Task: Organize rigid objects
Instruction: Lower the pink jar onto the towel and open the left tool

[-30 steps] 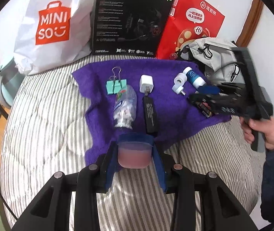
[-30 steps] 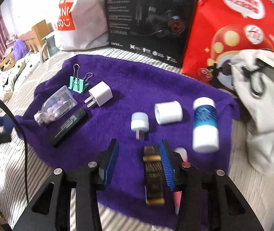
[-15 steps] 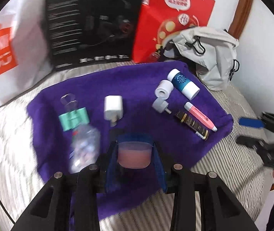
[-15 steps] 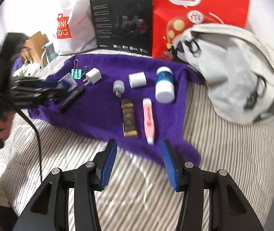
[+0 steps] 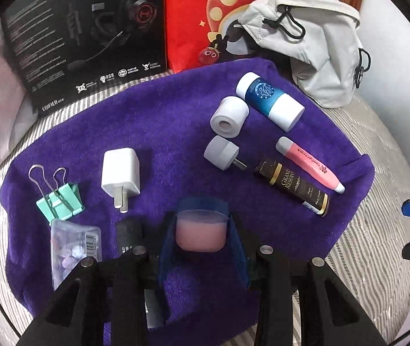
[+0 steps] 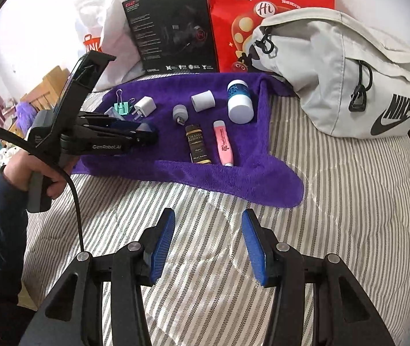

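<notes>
Bed (image 6: 334, 201): striped cover, purple towel (image 5: 176, 121) spread on it.
Change: left gripper (image 5: 202, 236), clamped on pink-filled jar (image 5: 200, 235), has swung from towel's near edge to over its middle; placing looks imminent.
Right gripper (image 6: 207, 242): pads apart, empty, withdrawn.
Hidden: clear bottle (image 5: 75, 245), black stick (image 5: 128, 233) partly covered.

Striped bed (image 6: 334, 201) under purple towel (image 6: 176, 170), bag (image 6: 334, 66)

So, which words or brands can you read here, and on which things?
"HECATE", "EDIFIER": black box
"Hi": red bag; its Chinese text is too small to read
"NIKE": grey bag
"GRAND RESERVE": dark tube
"GenRobot.AI": left hand-held gripper
Pink tube: print too small to read
</notes>
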Available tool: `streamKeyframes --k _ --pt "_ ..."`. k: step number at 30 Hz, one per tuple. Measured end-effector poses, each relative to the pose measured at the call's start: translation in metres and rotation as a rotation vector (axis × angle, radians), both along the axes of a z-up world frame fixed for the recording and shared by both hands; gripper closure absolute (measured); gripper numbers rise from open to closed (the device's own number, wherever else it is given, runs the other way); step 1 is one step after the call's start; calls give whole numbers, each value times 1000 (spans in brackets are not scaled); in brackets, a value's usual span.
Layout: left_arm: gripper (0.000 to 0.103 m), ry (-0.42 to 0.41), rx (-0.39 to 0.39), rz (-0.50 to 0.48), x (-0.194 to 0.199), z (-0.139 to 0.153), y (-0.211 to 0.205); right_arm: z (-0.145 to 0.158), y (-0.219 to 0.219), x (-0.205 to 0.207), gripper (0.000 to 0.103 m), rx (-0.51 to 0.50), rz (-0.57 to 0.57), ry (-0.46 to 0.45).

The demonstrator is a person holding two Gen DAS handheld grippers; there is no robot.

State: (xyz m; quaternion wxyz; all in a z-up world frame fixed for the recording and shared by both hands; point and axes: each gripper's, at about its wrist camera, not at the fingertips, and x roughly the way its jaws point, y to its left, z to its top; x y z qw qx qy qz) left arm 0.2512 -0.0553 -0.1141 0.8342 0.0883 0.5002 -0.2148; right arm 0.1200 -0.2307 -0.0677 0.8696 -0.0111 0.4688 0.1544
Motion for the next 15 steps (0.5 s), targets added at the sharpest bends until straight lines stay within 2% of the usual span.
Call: streamKeyframes --k 11,13,15 --pt "67 -33 69 -18 -2 -2 -9 -3 4 -13 55 1 12 19" --pt "64 -23 61 -9 -4 -2 -6 -2 5 -15 55 -3 17 18" --pt "54 -12 51 -12 -7 -2 -5 -2 5 -19 55 -11 19 18"
